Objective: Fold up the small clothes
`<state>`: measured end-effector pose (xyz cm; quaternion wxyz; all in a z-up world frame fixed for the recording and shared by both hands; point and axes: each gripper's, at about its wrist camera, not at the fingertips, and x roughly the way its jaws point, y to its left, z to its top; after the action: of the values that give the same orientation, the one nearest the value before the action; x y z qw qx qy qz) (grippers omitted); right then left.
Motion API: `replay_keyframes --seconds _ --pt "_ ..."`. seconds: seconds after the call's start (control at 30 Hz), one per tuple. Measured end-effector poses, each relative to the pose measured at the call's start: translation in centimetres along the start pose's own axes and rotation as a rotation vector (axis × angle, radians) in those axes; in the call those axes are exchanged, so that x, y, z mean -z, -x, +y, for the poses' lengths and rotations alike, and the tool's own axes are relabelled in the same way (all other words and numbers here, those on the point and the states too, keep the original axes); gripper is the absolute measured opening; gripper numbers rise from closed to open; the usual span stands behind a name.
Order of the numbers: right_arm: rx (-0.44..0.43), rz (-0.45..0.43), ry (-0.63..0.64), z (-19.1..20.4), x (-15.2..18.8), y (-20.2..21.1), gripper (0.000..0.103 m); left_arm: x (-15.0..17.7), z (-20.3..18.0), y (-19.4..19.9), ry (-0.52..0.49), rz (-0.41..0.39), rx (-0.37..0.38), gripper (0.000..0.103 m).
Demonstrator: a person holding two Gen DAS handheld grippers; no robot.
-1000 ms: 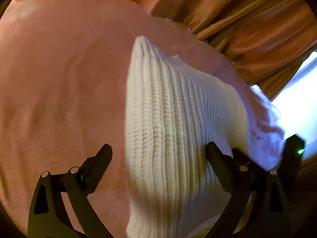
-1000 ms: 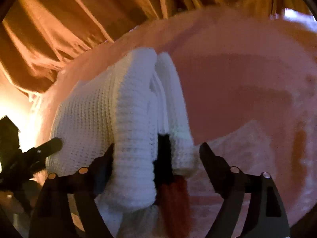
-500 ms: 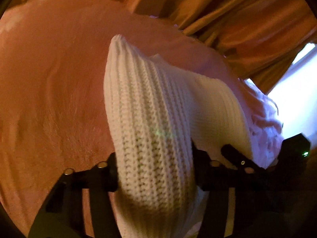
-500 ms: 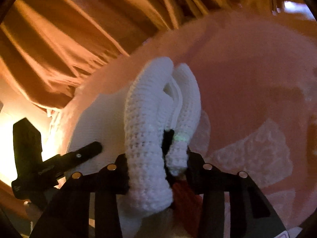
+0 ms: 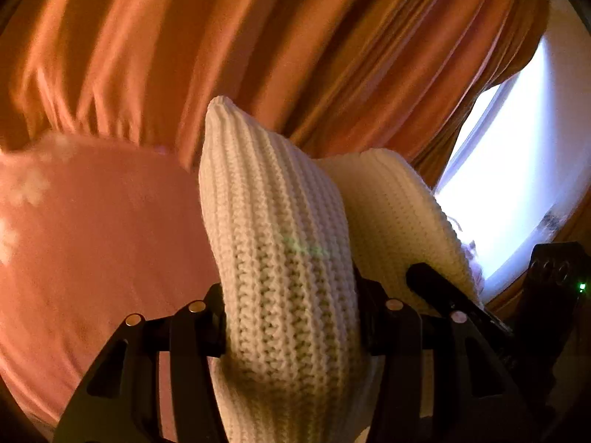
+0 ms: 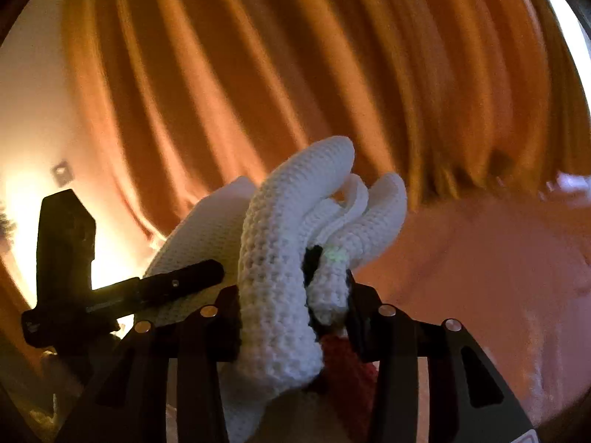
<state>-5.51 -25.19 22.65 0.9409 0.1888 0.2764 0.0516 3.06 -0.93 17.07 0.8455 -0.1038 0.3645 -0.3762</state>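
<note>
Left claw (image 5: 290,326) and right claw (image 6: 293,319) each clamp a thick bunch of the white knit sweater (image 5: 273,229); both sets of jaws closed from wide about a second ago, then held. Since then the garment has risen off the pink bed cover (image 5: 92,229) and hangs between the two claws. Judged: lift done, fold-over next. Orange curtain (image 5: 221,44) hangs close behind the bed's far edge; bright window (image 5: 517,170) beside it. Open cover lies to either side.

blk left gripper (image 5: 290,326) fingers w/ silver screws
</note>
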Motion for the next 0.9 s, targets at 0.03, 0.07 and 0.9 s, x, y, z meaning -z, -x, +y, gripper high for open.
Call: replay_keyframes --seconds 0.03,0.07,0.9 --pt "-0.023 -0.018 0.021 1.4 -0.7 -0.2 0.043 -0.8 0.3 1.1 0.0 -0.027 -0.005 0.049" --pt "-0.043 -0.028 0.035 2.5 -1.1 -0.6 0.043 -1.6 1.1 2.9 -0.006 -0.063 -0.017 0.049" --pt "0.013 0.307 0.134 9.0 13.5 -21.3 0.042 5.4 22.4 1.9 0.005 -0.154 -0.483 0.08"
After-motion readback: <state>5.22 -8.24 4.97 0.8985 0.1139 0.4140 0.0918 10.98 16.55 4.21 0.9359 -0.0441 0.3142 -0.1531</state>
